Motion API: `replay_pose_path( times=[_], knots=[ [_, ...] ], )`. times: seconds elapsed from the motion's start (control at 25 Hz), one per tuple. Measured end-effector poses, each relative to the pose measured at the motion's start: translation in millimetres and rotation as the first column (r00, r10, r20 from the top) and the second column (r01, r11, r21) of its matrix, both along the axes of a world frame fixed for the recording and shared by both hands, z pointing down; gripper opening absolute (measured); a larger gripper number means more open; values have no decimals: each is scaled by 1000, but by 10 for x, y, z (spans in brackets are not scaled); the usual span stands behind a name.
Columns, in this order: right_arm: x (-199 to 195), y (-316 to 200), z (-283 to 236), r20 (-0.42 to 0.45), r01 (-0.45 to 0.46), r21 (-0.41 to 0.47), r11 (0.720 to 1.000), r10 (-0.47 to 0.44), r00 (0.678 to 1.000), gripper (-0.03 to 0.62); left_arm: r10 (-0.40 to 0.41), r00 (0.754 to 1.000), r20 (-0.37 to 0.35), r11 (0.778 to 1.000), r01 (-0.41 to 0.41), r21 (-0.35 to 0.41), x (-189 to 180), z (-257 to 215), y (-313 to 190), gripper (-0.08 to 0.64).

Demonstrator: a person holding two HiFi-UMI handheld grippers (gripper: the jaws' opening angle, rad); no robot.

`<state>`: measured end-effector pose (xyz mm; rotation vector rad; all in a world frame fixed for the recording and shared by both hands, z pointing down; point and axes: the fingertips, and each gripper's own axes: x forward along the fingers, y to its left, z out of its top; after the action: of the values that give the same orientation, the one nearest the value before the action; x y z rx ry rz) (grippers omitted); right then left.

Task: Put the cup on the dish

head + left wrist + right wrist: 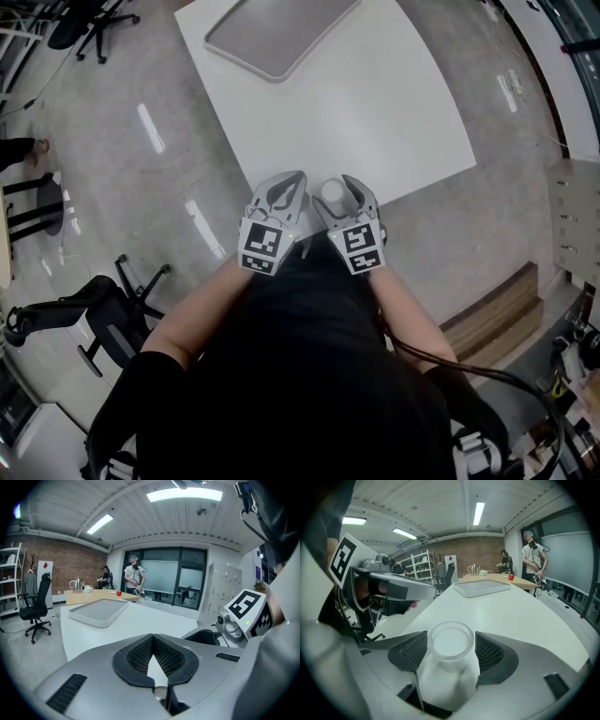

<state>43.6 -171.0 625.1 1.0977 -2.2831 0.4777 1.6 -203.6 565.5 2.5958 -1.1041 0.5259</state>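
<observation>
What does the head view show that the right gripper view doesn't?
Only the head view: the shiny floor and the marker cube on the right gripper. Only the right gripper view: ceiling lights, a brick wall and people standing far off. Both: the white table, the grey tray, the left gripper, and the cup standing between the right gripper's jaws.

White table (pixel 394 122), top surface.
Grey tray (pixel 277 28) lies flat at the far end. White cup (pixel 332 191) at the near edge; contact with the top not discernible.
</observation>
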Motion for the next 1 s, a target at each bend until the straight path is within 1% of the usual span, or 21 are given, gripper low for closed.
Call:
replay_pose_path(
  times=[0.2,0.6,0.76,0.88,1.0],
  knots=[
    [-46,-38,166,-23,21,-10,1000,-21,1000,264,-5,1000,6,1000,5,-7,-25,14,-9,-3],
    [-69,-118,222,-58,-11,4,1000,11,998,264,-17,1000,7,1000,17,-10,-172,-8,32,-3],
    [-72,-108,226,-103,-11,31,999,14,995,262,-9,1000,1,1000,9,-6,-215,-18,78,-3],
    [-57,-115,188,-100,-26,44,999,30,995,262,-7,1000,-4,1000,7,0,-241,-58,88,-3],
    [-70,-94,57,-95,-31,74,997,38,995,262,-2,1000,-15,1000,2,6,-269,-119,105,-3]
  ],
)
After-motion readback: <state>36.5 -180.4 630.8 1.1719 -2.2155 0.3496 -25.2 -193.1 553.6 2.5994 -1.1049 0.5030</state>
